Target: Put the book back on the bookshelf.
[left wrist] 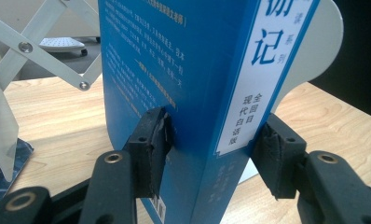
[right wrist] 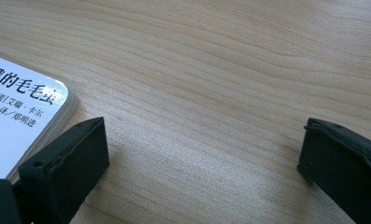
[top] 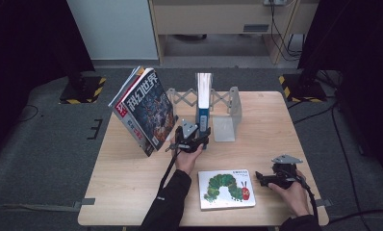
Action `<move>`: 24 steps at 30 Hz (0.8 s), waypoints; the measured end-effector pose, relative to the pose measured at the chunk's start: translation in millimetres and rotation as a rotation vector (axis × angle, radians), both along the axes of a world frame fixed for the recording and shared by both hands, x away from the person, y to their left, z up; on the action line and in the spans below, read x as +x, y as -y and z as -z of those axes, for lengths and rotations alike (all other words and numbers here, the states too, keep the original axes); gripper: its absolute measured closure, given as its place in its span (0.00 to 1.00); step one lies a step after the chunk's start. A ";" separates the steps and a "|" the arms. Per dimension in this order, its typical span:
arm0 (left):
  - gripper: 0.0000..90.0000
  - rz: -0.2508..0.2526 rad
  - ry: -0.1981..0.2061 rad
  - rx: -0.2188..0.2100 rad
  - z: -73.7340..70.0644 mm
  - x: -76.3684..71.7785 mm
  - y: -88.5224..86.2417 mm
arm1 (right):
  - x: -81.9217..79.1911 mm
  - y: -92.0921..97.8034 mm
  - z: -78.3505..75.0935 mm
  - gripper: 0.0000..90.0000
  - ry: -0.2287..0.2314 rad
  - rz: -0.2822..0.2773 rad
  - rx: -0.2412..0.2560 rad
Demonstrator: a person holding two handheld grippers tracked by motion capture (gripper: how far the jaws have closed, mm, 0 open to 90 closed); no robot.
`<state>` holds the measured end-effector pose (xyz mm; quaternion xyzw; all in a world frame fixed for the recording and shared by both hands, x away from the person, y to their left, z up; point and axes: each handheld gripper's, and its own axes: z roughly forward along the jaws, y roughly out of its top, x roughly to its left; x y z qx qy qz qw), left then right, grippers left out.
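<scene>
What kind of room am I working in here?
Likely a lab or recording studio set up for a book-shelving job: a lone wooden table on grey carpet, hazard-striped stand bases at its far corners, and an expandable metal bookend rack.

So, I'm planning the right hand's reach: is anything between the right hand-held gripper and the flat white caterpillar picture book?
No. In the high view, only bare wooden table separates the right hand-held gripper from the white caterpillar picture book.
</scene>
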<state>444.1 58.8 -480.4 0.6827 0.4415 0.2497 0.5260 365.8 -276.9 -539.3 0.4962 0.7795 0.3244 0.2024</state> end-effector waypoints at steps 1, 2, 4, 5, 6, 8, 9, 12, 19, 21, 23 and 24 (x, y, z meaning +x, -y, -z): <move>0.53 0.000 0.000 0.000 0.0 0.0 0.0 | 0.0 0.0 0.0 0.02 0.000 0.000 0.000; 0.53 -0.003 -0.003 0.004 -0.5 1.9 1.1 | 0.0 0.0 0.0 0.02 0.000 0.000 0.000; 0.52 -0.007 -0.001 0.006 -0.7 2.6 1.5 | 0.0 -0.1 0.0 0.02 0.000 0.001 0.000; 0.52 -0.003 -0.002 0.005 -0.5 4.0 1.9 | 0.0 0.0 0.0 0.02 0.000 0.000 0.000; 0.52 -0.003 -0.002 0.005 -0.5 4.0 1.9 | 0.0 0.0 0.0 0.02 0.000 0.000 0.000; 0.52 0.003 -0.005 0.001 -0.3 4.8 1.8 | 0.0 0.0 0.0 0.02 0.000 0.001 0.000; 0.52 0.003 -0.005 0.001 -0.3 4.8 1.8 | 0.0 0.0 0.0 0.02 0.000 0.000 0.000; 0.51 0.012 -0.006 0.007 -0.8 4.8 -0.1 | -0.2 -0.2 0.0 0.02 -0.001 0.002 0.001; 0.51 0.030 0.012 0.009 -7.5 -0.8 -4.8 | -0.2 -0.2 0.0 0.02 -0.001 0.002 0.001; 0.50 0.034 0.022 0.003 -11.1 -3.3 -6.4 | -0.2 -0.2 0.0 0.02 -0.001 0.002 0.001; 0.49 0.038 0.027 0.003 -12.8 -4.5 -7.2 | -0.1 -0.1 0.0 0.02 0.000 0.000 0.000; 0.49 0.044 0.028 0.010 -15.8 -7.0 -8.8 | -0.2 -0.2 0.0 0.02 -0.001 0.002 0.001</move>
